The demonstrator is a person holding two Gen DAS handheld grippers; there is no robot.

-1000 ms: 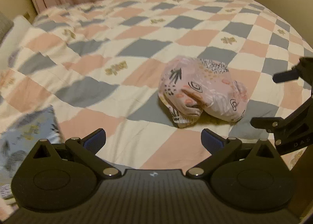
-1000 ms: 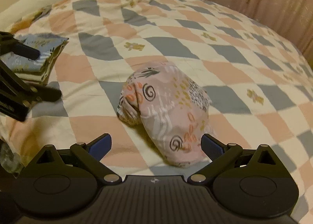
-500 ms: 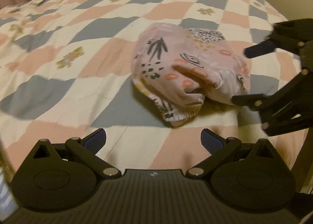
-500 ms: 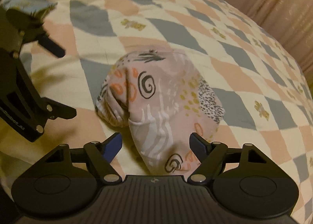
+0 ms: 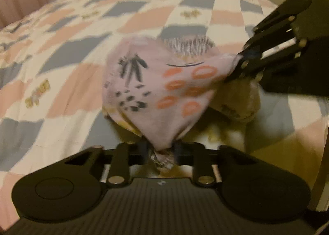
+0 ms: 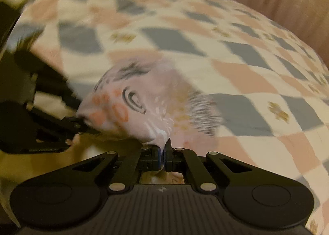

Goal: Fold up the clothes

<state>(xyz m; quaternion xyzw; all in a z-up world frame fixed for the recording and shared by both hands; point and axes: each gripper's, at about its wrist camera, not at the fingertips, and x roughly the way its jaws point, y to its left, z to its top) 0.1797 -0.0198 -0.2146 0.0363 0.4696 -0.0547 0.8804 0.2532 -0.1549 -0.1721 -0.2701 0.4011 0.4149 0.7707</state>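
On the checked pink, grey and cream quilted bed (image 5: 67, 50), both grippers have gone from hovering to holding. The left gripper (image 5: 161, 152) is clamped on the near edge of the crumpled pale-pink printed cotton garment (image 5: 160, 83), cloth bunched between its closed jaws at 6 o'clock in the left wrist view. The right gripper (image 6: 162, 156) pinches another edge, jaws nearly together with a white fold of fabric between them; in the left wrist view it bites the garment from 2 o'clock.

Half a second ago both sets of jaws stood wide open around the bundle, which lay slack on the quilt. Now the fabric stretches taut between the two holds and its near side appears raised off the bed, with shadow beneath. Motion blur suggests the pull is under way.

By this reading, grasping is done and the spreading-out begins; no fold has been made yet, so the task is at an early stage.
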